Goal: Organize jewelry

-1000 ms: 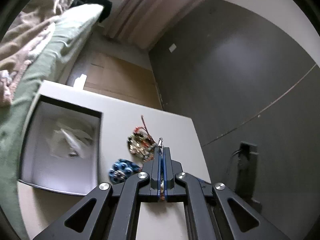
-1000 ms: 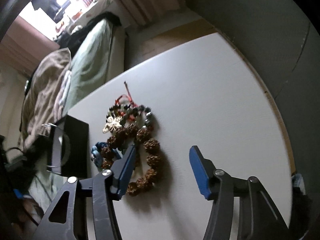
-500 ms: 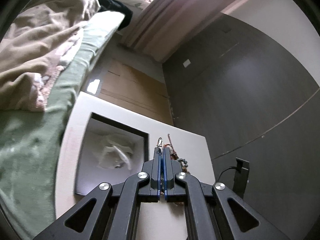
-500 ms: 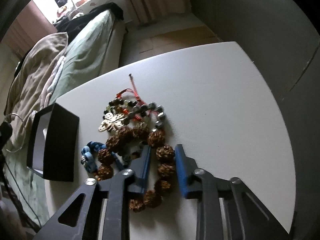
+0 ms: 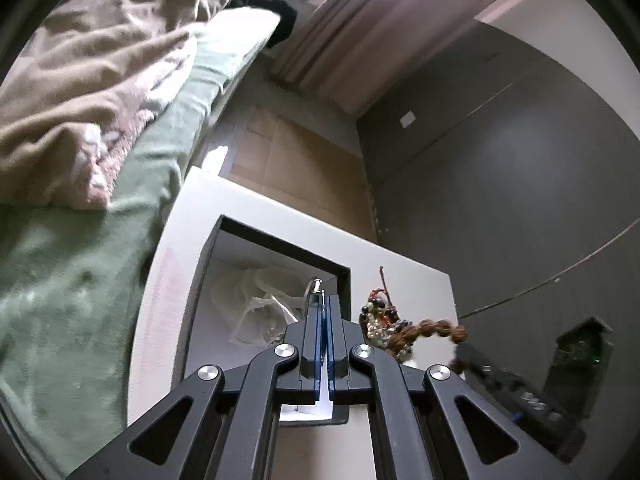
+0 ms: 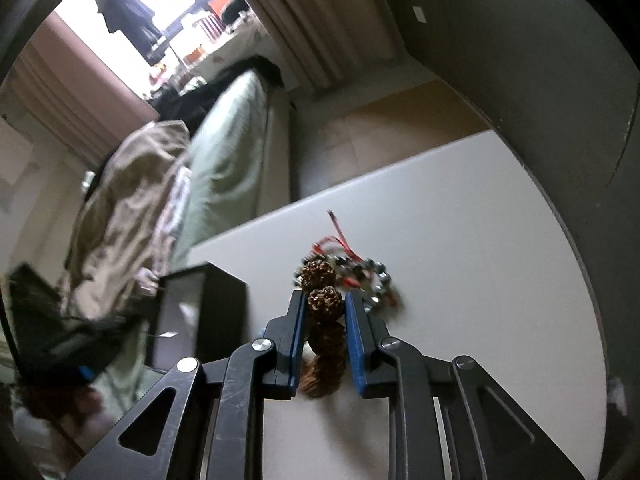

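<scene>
Two grippers at work over a white tabletop (image 6: pixel 460 264) beside a bed (image 5: pixel 80 280) w/ green sheet and tan blanket. My left gripper (image 5: pixel 323 300) hangs above the open black box (image 5: pixel 280 245), fingers (image 5: pixel 334 320) pressed together on a thin silver chain (image 5: pixel 316 285); its clasp end sticks up past the fingertips, the rest not visible. Box has a white lining and holds crumpled clear plastic (image 5: pixel 260 304). From the right wrist view the same box (image 6: pixel 224 312) stands at the tabletop's left edge, nearest the bed.

My right gripper (image 6: pixel 325 304) is clamped on a brown seed-bead bracelet (image 6: pixel 325 302): one knobbly bead sits squeezed between the blue pads (image 6: pixel 298 320), another rides just above the tips, more beads trail down between the fingers toward the camera. In the left wrist view that bracelet (image 5: pixel 424 330) stretches in a line to the right, blurred, toward the right gripper's dark body at frame edge.

Remaining jewelry pile (image 6: pixel 360 274) lies on the tabletop just beyond the right fingertips: dark and silver beads, red cord w/ a tail pointing away. Left view shows the same pile (image 5: pixel 380 316) just right of the box, incl. a pale gold piece. Curtains (image 6: pixel 320 20) and wood floor (image 5: pixel 296 168) in bkgd.
</scene>
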Demonstrator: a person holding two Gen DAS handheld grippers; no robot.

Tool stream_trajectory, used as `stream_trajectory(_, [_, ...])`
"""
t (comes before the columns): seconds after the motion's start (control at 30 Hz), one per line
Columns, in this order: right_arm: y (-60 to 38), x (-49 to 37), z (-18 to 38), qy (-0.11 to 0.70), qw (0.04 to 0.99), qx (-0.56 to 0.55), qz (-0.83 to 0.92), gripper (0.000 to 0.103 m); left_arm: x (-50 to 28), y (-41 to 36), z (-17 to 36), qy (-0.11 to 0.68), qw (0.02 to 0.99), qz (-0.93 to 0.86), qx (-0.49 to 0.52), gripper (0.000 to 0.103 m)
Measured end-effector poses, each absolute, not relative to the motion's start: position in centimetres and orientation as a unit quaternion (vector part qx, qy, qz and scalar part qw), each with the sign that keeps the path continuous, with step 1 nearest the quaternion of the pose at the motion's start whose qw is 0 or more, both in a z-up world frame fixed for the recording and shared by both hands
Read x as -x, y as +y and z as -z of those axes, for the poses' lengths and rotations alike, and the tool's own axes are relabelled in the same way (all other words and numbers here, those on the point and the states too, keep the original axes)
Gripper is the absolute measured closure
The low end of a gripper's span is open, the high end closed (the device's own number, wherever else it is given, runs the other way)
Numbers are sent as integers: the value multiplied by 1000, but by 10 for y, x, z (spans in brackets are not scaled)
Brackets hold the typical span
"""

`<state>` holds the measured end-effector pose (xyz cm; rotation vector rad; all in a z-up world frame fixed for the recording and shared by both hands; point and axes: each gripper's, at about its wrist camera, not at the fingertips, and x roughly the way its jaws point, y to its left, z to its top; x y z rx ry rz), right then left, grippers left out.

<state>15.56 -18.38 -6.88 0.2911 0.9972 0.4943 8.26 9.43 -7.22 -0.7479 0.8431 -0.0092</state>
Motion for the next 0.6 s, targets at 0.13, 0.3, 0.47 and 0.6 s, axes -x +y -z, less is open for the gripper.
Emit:
stream_trajectory(0.13, [-182,-156,60,459,839,-155,-248,82,-95,96,88,424,819,19,387,101])
stream_trajectory(0.3, [-181,-156,55,450,837,-168,-262,82,-98,98,91,436,806,24,400,73])
stream_trajectory(0.47, [-179,-147,45,432,836,-178,-289,82,-83,104,75,407,821,13,400,43])
stream_trajectory(0.6, [-171,-139,35,411,834,-189,-316,82,-73,113,68,398,824,8,402,43])
